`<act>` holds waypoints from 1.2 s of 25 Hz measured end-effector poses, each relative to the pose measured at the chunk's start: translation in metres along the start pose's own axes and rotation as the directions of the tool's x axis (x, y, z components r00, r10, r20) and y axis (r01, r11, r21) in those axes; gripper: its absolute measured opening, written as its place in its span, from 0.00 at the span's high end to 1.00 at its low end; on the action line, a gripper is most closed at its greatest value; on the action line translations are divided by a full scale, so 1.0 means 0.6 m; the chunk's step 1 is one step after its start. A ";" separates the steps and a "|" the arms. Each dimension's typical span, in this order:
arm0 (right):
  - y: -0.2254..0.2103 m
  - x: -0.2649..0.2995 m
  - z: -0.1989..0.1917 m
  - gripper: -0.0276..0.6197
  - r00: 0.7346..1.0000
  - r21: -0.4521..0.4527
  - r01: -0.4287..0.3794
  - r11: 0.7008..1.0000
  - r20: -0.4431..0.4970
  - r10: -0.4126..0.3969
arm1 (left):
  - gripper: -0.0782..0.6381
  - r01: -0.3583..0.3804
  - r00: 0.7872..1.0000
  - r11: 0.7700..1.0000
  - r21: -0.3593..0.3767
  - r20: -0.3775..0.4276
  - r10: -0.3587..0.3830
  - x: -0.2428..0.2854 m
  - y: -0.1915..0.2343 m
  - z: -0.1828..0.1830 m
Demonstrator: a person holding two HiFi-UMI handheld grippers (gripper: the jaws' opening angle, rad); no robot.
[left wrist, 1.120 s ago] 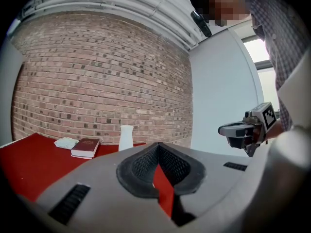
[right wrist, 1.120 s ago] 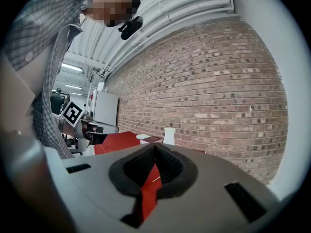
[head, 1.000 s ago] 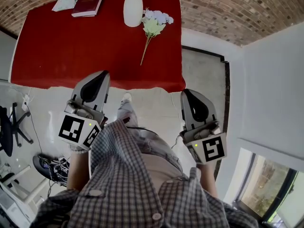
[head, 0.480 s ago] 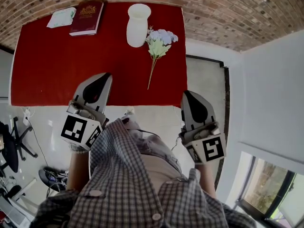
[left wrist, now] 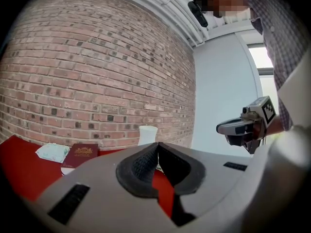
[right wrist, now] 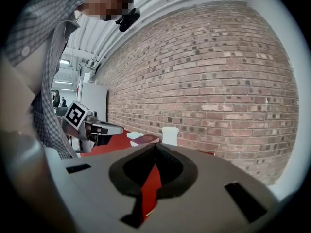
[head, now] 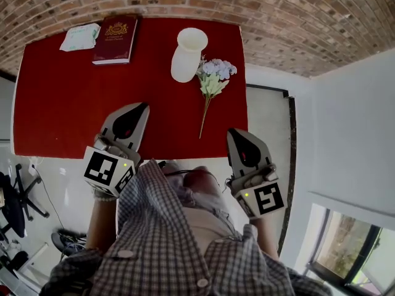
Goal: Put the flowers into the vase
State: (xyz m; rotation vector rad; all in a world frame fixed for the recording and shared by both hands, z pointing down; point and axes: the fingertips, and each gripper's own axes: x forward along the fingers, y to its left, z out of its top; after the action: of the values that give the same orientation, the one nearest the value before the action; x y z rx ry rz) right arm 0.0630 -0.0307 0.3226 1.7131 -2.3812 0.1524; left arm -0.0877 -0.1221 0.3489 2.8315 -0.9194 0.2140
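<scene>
white vase [head: 187, 55]: upright on red table [head: 62, 103] | pale-blue flowers [head: 213, 79]: lying just beside it

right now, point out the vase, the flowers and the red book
vase [head: 184, 63], head view, on its white body
flowers [head: 215, 71], head view, on the pale blooms
red book [head: 116, 40], head view, on its cover

Shells of left gripper [head: 142, 106] and right gripper [head: 233, 132]: grey, smooth, matt plastic. Pads [left wrist: 142, 165]: black, finely ribbed, rubbery. Ahead of both claws: table cover [head: 62, 103] red matt cloth; vase [head: 187, 54] white, smooth, matt; flowers [head: 214, 78] fabric-like; book [head: 115, 39] cover with slight sheen. Wall [head: 296, 17] beyond them: rough brick.
</scene>
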 end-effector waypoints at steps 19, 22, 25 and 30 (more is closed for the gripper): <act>-0.080 0.071 -0.009 0.95 0.996 0.002 -0.068 0.998 -0.065 0.068 | 0.68 0.001 0.999 1.000 -0.014 -0.047 -0.002 0.158 0.035 -0.023; -0.097 0.082 -0.013 0.95 0.994 0.008 -0.090 0.996 -0.062 0.090 | 0.58 -0.008 0.998 1.000 0.014 -0.062 0.009 0.190 0.039 -0.024; -0.105 0.093 -0.022 0.95 0.991 0.009 -0.117 0.993 -0.069 0.118 | 0.49 -0.010 0.997 0.999 0.035 -0.081 0.013 0.222 0.042 -0.030; -0.112 0.109 -0.033 0.95 0.984 0.016 -0.154 0.988 -0.085 0.155 | 0.40 -0.051 0.993 0.998 0.038 -0.101 0.055 0.278 0.061 -0.044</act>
State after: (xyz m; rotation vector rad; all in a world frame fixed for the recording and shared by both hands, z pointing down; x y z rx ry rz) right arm 0.1088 -0.1091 0.3542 1.4925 -2.4522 0.2557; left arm 0.0222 -0.2411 0.4089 2.7997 -0.9791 0.3815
